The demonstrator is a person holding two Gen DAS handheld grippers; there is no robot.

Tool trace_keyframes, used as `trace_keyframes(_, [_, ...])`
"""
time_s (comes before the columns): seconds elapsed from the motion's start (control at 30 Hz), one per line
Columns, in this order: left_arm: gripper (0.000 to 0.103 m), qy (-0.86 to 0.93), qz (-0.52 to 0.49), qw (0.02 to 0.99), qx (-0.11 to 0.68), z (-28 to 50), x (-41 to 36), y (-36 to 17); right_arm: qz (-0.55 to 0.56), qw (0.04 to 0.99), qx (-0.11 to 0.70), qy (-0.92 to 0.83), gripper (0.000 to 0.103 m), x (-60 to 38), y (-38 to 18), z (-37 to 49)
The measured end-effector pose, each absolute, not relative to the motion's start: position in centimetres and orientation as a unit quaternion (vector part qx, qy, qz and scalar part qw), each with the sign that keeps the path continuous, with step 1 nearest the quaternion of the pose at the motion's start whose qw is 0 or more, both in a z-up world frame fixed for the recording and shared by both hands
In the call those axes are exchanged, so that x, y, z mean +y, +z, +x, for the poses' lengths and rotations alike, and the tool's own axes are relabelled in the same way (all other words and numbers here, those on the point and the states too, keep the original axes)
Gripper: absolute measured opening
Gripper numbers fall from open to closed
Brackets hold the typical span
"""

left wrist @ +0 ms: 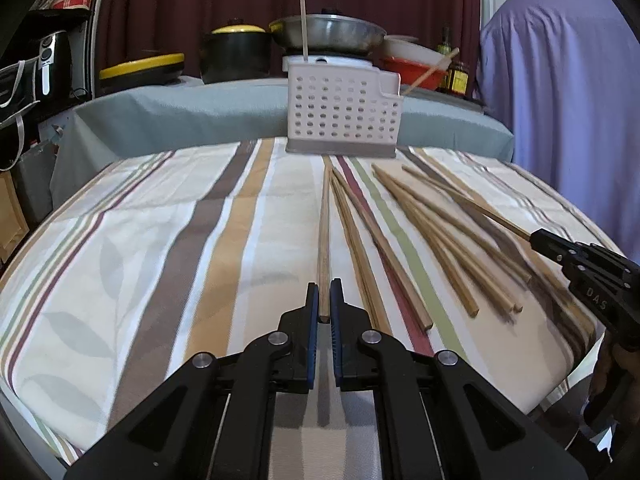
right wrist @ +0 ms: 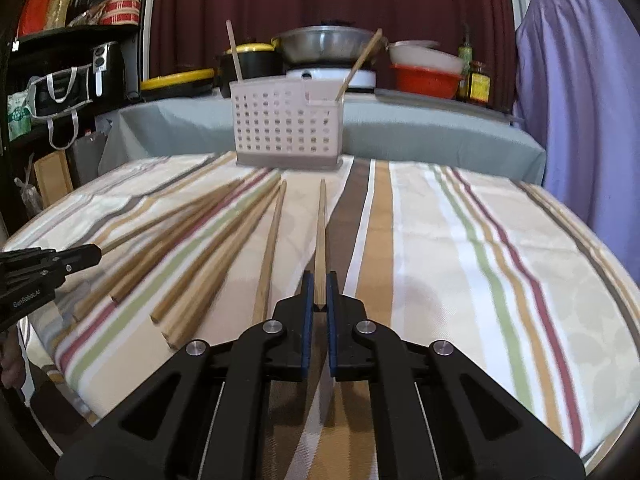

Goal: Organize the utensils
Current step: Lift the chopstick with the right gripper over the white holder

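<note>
My left gripper point(left wrist: 325, 292) is shut on the near end of one wooden chopstick point(left wrist: 324, 220) that lies straight along the striped tablecloth. In the right wrist view my right gripper point(right wrist: 319, 282) is likewise shut on the thick end of another chopstick point(right wrist: 321, 232) pointing at the caddy. Each gripper also shows in the other's view, the right gripper point(left wrist: 536, 237) at the right and the left gripper point(right wrist: 98, 252) at the left. Several loose chopsticks point(left wrist: 424, 236) point(right wrist: 200, 248) lie fanned between them. The white perforated caddy point(left wrist: 340, 116) point(right wrist: 284, 128) stands at the far edge with two sticks upright in it.
Behind the caddy a grey-clothed table point(left wrist: 180, 112) carries black pots, a metal wok point(left wrist: 328, 32) on a stove, bowls and bottles. A purple cloth point(left wrist: 568, 100) hangs at the right. Dark shelves point(right wrist: 72, 60) stand at the left. The striped table drops off at both sides.
</note>
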State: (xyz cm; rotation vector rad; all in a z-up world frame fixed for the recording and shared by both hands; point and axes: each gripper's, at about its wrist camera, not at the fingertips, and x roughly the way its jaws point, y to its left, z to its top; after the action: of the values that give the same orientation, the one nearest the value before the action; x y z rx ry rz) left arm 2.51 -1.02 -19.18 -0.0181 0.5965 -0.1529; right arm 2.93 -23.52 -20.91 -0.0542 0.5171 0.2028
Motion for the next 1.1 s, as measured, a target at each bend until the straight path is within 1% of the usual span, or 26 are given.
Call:
trace_keyframes(0.17, [0.007, -0.071, -0.013, 0.962, 0.265, 2.0, -0.6, -17.1, -0.028, 0.972, 0.213, 0.096, 0.006, -23.8, -17.7, 1.9])
trace_keyframes(0.37, [0.007, -0.069, -0.021, 0.972, 0.223, 1.3, 0.0, -13.5, -0.035, 0.983, 0.155, 0.094, 0.006, -24.0, -13.1, 0.8])
trace_keyframes(0.6, [0.007, -0.065, -0.018, 0.983, 0.169, 0.4, 0.4, -9.0, -0.033, 0.988, 0.114, 0.1, 0.006, -24.2, -9.3, 0.5])
trace_keyframes(0.9, [0.007, -0.06, -0.02, 0.988, 0.138, 0.7, 0.7, -5.1, -0.028, 0.988, 0.101, 0.109, 0.006, -23.9, -6.7, 1.3])
trace_keyframes(1.1, [0.007, -0.059, -0.021, 0.989, 0.132, 1.6, 0.9, -4.0, -0.028, 0.988, 0.103, 0.112, 0.006, -23.8, -6.2, 2.5])
